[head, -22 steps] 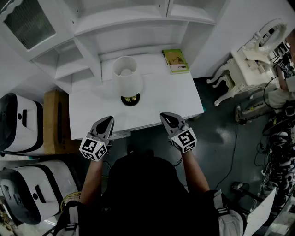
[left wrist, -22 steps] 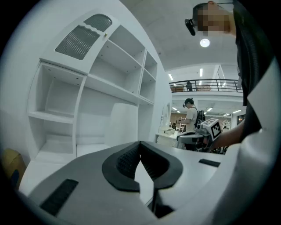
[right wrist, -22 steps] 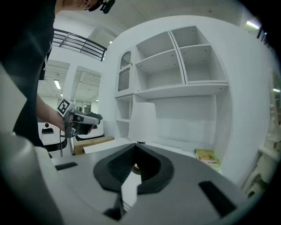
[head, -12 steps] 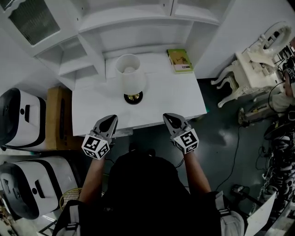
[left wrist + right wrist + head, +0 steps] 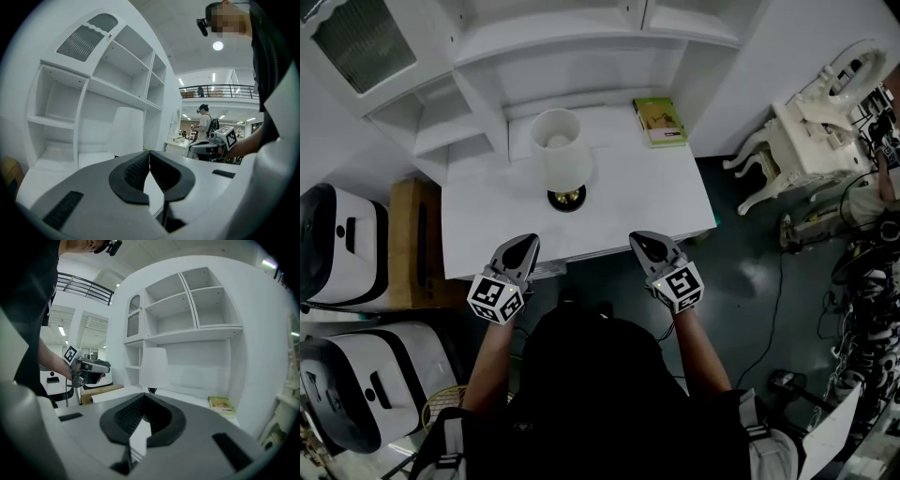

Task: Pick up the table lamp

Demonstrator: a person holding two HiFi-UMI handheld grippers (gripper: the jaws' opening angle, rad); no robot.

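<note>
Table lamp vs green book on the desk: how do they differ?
The table lamp stands upright; the green book lies flat. The lamp has a white shade over a dark, brass-toned base; the book's cover is green. The lamp sits near the desk's middle, the book at its back right corner. Both rest on the white desk.

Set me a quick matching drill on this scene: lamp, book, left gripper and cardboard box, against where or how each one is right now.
Things:
1. table lamp
2. green book
3. left gripper
4. cardboard box

Places or states:
A. lies at the back right corner of the desk
B. sits beside the desk, off its left end
C. shut and empty, at the desk's front edge
D. stands upright on the desk, left of its middle

Pairs: 1-D, 2-A, 3-C, 4-B
</note>
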